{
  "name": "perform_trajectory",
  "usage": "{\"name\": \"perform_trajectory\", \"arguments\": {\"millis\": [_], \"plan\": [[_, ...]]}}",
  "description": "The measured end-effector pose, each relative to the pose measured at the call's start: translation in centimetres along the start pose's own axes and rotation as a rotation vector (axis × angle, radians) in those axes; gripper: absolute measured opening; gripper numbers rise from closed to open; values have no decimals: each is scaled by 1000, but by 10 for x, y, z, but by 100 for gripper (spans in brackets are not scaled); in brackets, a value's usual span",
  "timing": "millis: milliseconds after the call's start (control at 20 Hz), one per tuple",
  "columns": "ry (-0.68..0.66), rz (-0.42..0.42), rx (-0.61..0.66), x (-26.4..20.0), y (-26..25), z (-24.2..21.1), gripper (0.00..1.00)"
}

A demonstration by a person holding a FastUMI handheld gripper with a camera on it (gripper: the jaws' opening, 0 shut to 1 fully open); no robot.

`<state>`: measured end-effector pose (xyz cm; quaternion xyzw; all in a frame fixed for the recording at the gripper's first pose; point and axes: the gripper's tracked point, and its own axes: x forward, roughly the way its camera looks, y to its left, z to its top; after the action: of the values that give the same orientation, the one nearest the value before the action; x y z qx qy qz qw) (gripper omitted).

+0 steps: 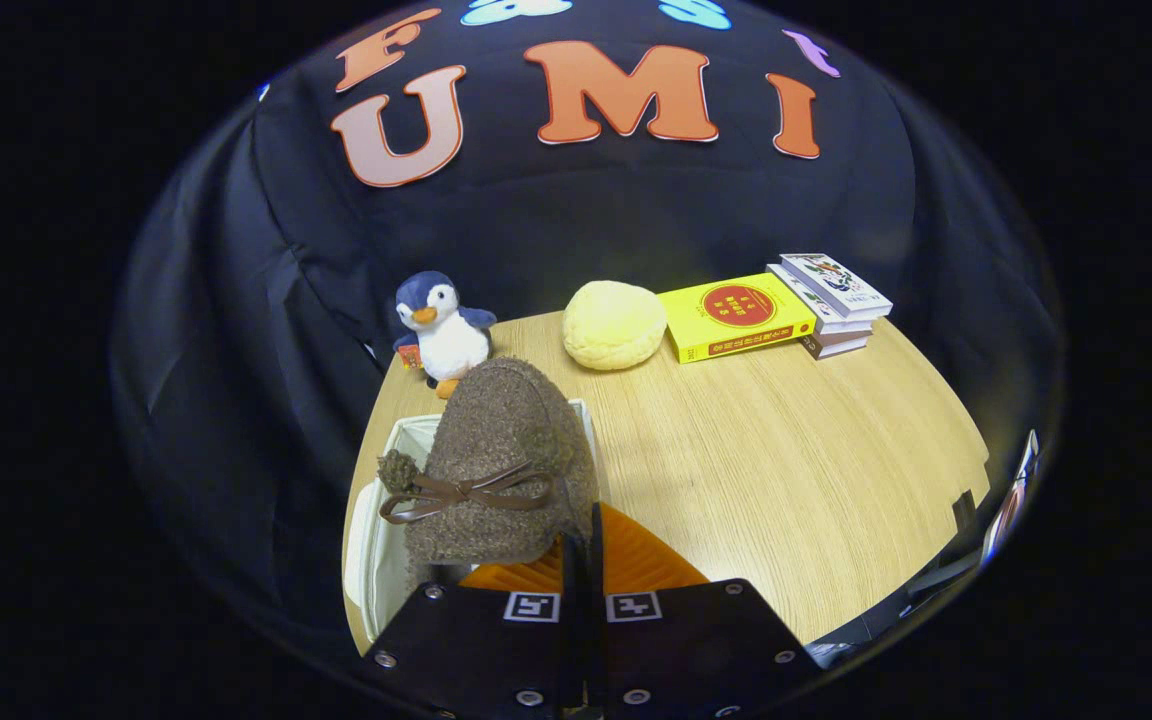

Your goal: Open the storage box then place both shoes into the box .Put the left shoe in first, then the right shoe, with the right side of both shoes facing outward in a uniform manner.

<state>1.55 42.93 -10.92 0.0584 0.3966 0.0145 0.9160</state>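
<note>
A fuzzy brown shoe (501, 460) with a dark brown bow hangs toe-up just ahead of my fingers, over the open white storage box (376, 520) at the table's left. My gripper (581, 545) is shut on the shoe's rear edge, its orange fingers (636, 560) nearly together. The shoe hides most of the box's inside, so I cannot tell whether another shoe lies in it.
On the wooden table (786, 450), a penguin plush (441, 330) stands just beyond the box. A yellow round cushion (614, 324), a yellow book (736, 315) and a small stack of books (836, 300) line the far edge.
</note>
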Motion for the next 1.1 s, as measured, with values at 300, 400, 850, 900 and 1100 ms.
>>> {"name": "perform_trajectory", "arguments": {"millis": [300,400,850,900,1100], "plan": [[43,-21,-25,16,8,-14,3],[51,-5,-17,20,13,-17,7],[-36,8,-43,9,14,8,45],[-41,10,-42,7,15,10,56],[-103,14,-74,-9,16,30,93]]}}
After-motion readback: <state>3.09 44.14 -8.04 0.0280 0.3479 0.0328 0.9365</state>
